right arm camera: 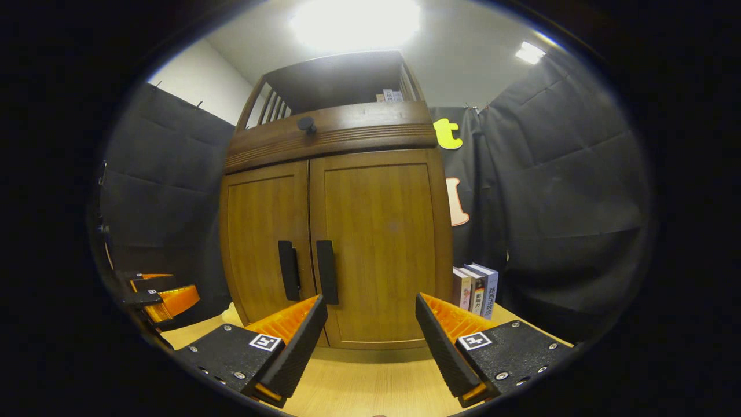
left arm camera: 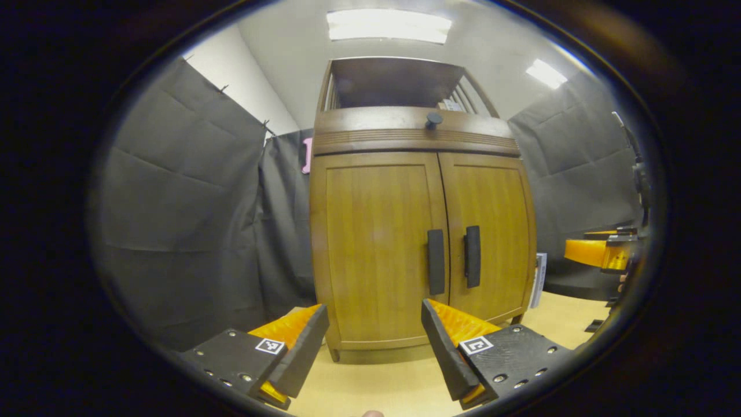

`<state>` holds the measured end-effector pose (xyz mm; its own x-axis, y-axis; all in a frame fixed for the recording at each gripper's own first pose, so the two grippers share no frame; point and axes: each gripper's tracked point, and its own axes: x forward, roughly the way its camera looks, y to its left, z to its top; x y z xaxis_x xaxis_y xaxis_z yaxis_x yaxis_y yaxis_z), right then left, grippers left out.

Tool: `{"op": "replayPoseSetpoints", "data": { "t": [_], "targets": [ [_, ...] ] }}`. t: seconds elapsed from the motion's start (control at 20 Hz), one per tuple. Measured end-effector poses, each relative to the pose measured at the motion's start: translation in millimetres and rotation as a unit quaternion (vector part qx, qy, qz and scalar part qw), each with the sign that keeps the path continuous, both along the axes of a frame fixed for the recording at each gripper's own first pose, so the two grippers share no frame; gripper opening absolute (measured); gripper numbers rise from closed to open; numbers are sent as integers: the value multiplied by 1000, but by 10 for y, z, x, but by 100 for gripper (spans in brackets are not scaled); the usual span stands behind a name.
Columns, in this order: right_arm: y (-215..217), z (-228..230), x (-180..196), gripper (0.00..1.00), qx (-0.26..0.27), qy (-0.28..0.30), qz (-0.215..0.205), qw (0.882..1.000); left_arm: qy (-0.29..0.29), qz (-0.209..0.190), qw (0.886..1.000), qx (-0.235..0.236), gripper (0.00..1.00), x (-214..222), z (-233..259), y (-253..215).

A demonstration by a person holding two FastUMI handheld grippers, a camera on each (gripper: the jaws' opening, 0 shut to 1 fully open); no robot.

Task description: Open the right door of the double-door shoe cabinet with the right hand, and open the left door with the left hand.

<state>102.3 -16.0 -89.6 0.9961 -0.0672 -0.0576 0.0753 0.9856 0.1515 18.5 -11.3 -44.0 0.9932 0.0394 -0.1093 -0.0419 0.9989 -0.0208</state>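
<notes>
Cabinet (left arm camera: 417, 231): glossy wood grain, upright on pale table (left arm camera: 370, 388), both doors flush shut. Left door (left arm camera: 379, 249) and right door (right arm camera: 382, 243) are flat recessed panels; dark vertical bar handles (right arm camera: 326, 272) side by side at centre seam. Round knob (left arm camera: 433, 120) on ribbed drawer band above. Left gripper (left arm camera: 375, 347) spread, empty, facing the left door. Right gripper (right arm camera: 370, 341) spread, empty, facing the right door.

Shoe cabinet (left arm camera: 376, 243): we see warm brown wood with a smooth, slightly glossy finish.
Door handles (left arm camera: 436, 262): dark, matt; we cannot tell the material.
Tabletop (left arm camera: 382, 388): pale wood look, smooth.
Booth wall (left arm camera: 173, 202): matt, creased cloth.
Books (right arm camera: 476, 289): paper covers, slightly shiny.
</notes>
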Motion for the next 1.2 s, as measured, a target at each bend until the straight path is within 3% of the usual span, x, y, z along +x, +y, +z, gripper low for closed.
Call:
{"op": "replayPoseSetpoints", "data": {
  "t": [0.15, 0.35, 0.7, 1.05, 1.1, 1.2],
  "targets": [
    [19, -177, 306, 95, -1, 24, 8, 1000, -5, -3, 1000, -13, 96, 25, 12, -5],
    [179, -245, 715, 95, 21, 34, 29, 999, -8, -39, 999, -30, 96, 76, 31, -94],
    [405, -86, 1208, 93, 74, 11, 53, 996, 10, -40, 999, -5, 96, 104, -71, -76],
    [539, -176, 1596, 95, 21, 23, 43, 999, 32, -28, 999, -14, 95, 83, -106, -68],
    [527, -226, 1591, 90, 15, 28, 40, 999, 36, -28, 999, -15, 96, 71, -113, -63],
    [519, -275, 1613, 95, 7, 36, 35, 999, 40, -24, 999, -14, 93, 60, -106, -55]
  ]
}}
